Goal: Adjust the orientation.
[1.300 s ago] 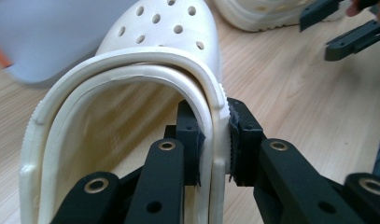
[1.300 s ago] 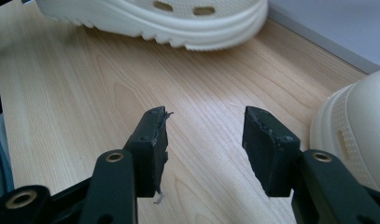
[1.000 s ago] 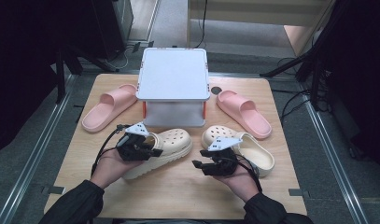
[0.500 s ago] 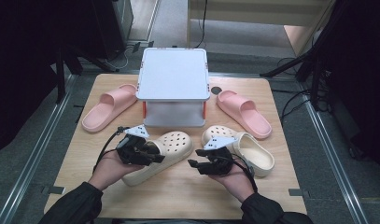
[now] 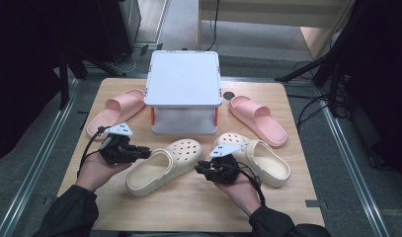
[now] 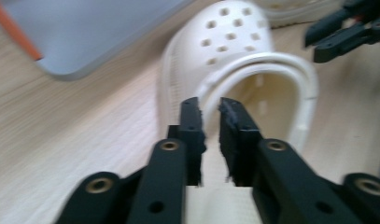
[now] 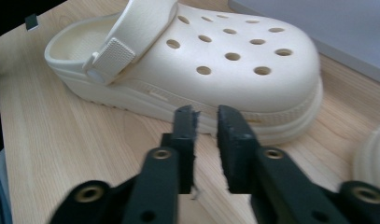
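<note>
Dark sleeves; each black claw [image 5: 141,150] carries brass-ringed screws, a grey three-cornered plate, black cable.

Table [image 5: 198,207] evenly and brightly lit from overhead; floor beyond its left and right edges falls dim to black. Soft short shadows under the white stand [image 5: 183,79] and shoes — no glare. Left gripper view motion-blurred: clog [image 6: 234,60] and wood grain smeared. Right gripper view sharper — clog [image 7: 215,60] crisp, near jaws slightly soft.
</note>
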